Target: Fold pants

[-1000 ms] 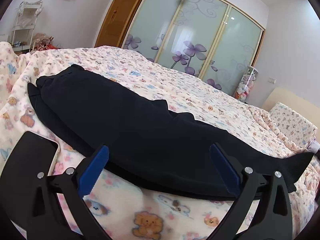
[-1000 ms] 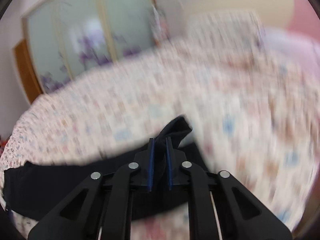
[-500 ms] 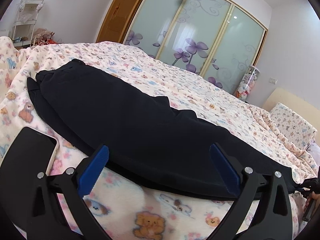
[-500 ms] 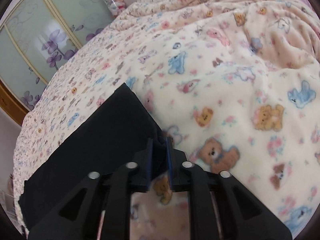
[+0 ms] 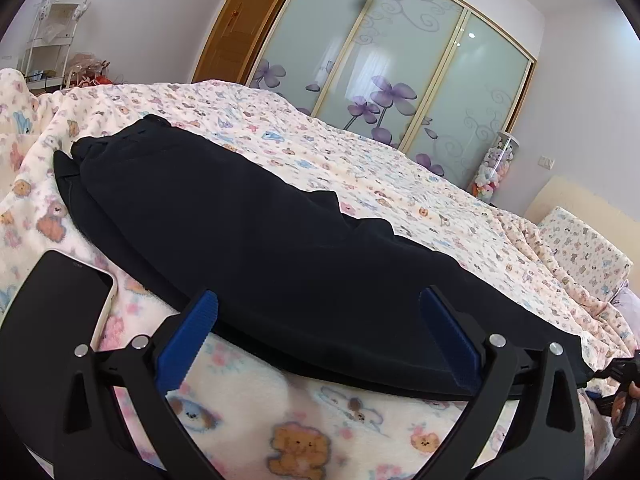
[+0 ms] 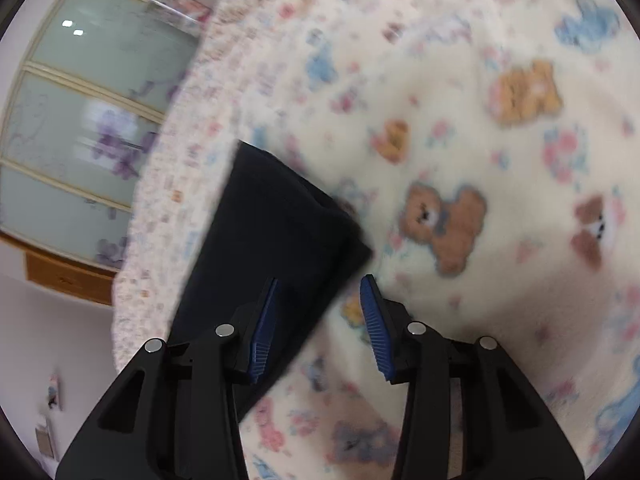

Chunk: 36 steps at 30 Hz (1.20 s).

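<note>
No readable writing or brand anywhere. Black-screened smartphone in a pale case [image 5: 60, 300] lies on the cream fleece bed blanket printed with teddy bears [image 5: 304, 432], far left, just beside the pants. Black fabric pants [image 5: 248, 232] lie flat lengthwise on the bed, doubled leg over leg, waist to the left, hems to the right. Left claw [image 5: 320, 336] wide open, empty, above the near edge of the pants, unmoved since a second ago. Right claw [image 6: 318, 320]: a second ago pinching the hem off the bed; now hem end [image 6: 280, 216] lies flat on the blanket, jaws opening, pads clear of the cloth.
</note>
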Motion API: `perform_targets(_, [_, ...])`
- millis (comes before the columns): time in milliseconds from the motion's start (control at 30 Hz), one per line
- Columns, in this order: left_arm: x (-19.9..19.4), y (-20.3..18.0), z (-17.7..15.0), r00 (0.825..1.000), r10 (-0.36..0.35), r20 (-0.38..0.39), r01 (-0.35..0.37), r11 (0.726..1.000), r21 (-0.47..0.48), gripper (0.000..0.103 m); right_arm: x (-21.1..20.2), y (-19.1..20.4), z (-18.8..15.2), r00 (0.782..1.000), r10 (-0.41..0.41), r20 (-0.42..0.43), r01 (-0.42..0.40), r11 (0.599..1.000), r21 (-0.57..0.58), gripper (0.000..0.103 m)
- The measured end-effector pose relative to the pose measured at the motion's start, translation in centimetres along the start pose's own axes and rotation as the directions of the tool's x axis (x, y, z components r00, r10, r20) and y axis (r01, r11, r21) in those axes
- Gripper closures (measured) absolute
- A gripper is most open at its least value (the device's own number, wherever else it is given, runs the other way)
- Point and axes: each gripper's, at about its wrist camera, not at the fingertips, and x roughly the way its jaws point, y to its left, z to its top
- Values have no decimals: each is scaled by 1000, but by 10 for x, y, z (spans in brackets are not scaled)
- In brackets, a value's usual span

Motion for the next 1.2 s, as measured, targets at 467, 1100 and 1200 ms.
perform_targets(467, [2,2,-1,1000,-6,-20,6,1000,-15,2,-11,13,-8,981,76,178,-63,995,-78,88])
perform_targets(1100, [2,6,-2,999,-21,-28,20,999,-33,2,36,252,-246,953,276,-122,-256,522,-814,89])
perform_targets(1200, [1,7,-2,999,-28,-31,26,999,-41,2,51,251,-254,955,264,-133,-262,544,-797,89])
